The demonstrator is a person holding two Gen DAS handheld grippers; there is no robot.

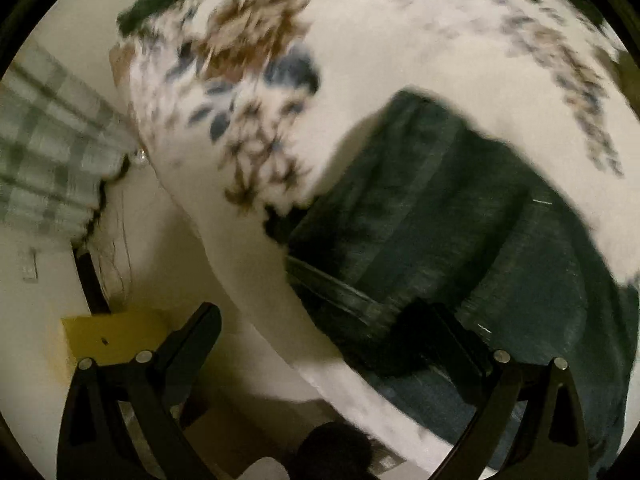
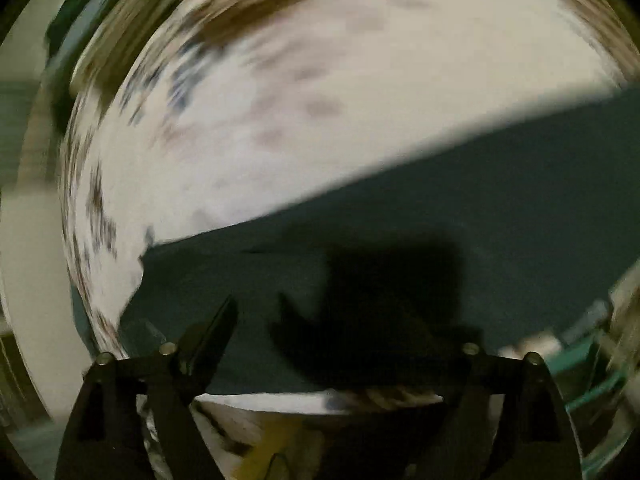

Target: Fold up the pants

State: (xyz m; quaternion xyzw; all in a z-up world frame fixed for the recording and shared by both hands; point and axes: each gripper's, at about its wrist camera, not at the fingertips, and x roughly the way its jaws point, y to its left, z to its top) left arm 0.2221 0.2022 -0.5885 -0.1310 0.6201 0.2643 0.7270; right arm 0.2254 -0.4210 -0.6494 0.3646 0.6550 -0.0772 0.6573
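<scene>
Lying under both wide-spread grippers, left gripper [image 1: 316, 320] and right gripper [image 2: 348, 316], dark pants [image 1: 460, 216].

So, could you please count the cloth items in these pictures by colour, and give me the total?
Dark green pants: 1
White sheet with brown and blue leaf print: 1
Green and white checked cloth: 1
Total: 3

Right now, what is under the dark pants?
The pants lie on a white cloth with a brown and blue leaf print. The cloth shows all around them; what is under the cloth is covered.
</scene>
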